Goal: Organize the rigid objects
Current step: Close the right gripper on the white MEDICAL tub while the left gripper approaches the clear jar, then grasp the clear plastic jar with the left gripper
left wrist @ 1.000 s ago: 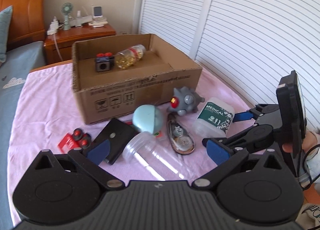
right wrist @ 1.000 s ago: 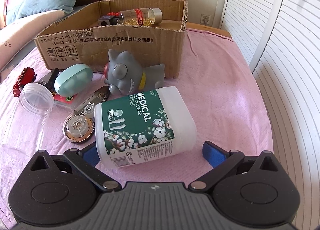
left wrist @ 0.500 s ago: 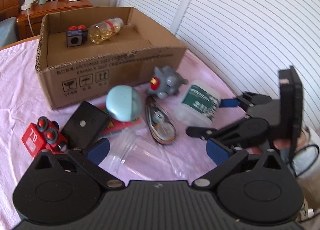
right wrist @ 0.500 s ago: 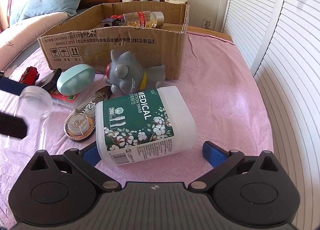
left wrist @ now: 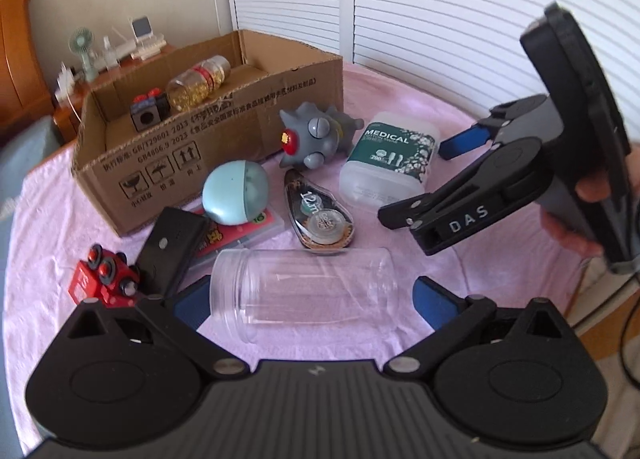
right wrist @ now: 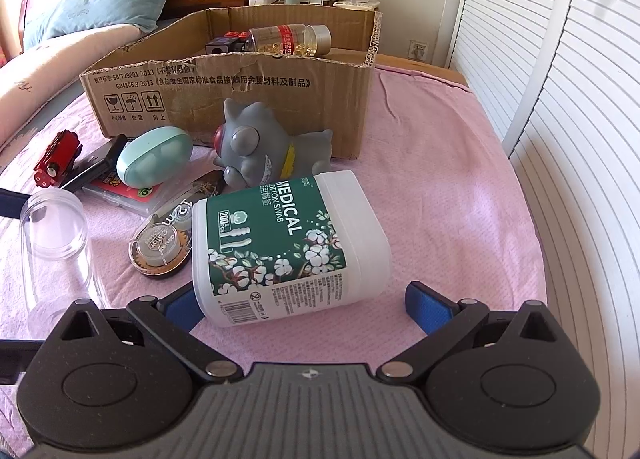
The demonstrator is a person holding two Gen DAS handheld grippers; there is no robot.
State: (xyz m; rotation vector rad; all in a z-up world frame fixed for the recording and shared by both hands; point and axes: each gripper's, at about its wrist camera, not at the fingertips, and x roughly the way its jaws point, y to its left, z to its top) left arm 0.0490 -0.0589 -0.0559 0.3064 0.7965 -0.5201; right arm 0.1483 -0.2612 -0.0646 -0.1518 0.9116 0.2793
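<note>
A clear plastic jar (left wrist: 304,287) lies on its side on the pink cloth, between the fingers of my left gripper (left wrist: 314,299), which is open around it. My right gripper (right wrist: 304,303) is open too, its blue fingertips on either side of the near end of a white cotton swab tub (right wrist: 288,243) with a green label. In the left wrist view the right gripper (left wrist: 420,179) reaches in from the right toward that tub (left wrist: 388,159). Behind stands an open cardboard box (left wrist: 224,131) holding a capsule bottle (left wrist: 196,83) and a black cube (left wrist: 146,113).
Loose on the cloth are a grey toy creature (left wrist: 316,135), a teal egg-shaped case (left wrist: 234,193), a correction tape dispenser (left wrist: 320,219), a black case (left wrist: 172,247) and a red toy train (left wrist: 104,279). White louvred doors (right wrist: 580,139) run along the right. A hand (left wrist: 576,227) holds the right gripper.
My left gripper has swung round and closed in on the clear jar, which now lies between its open fingers. The right gripper has crept slightly closer around the swab tub.
</note>
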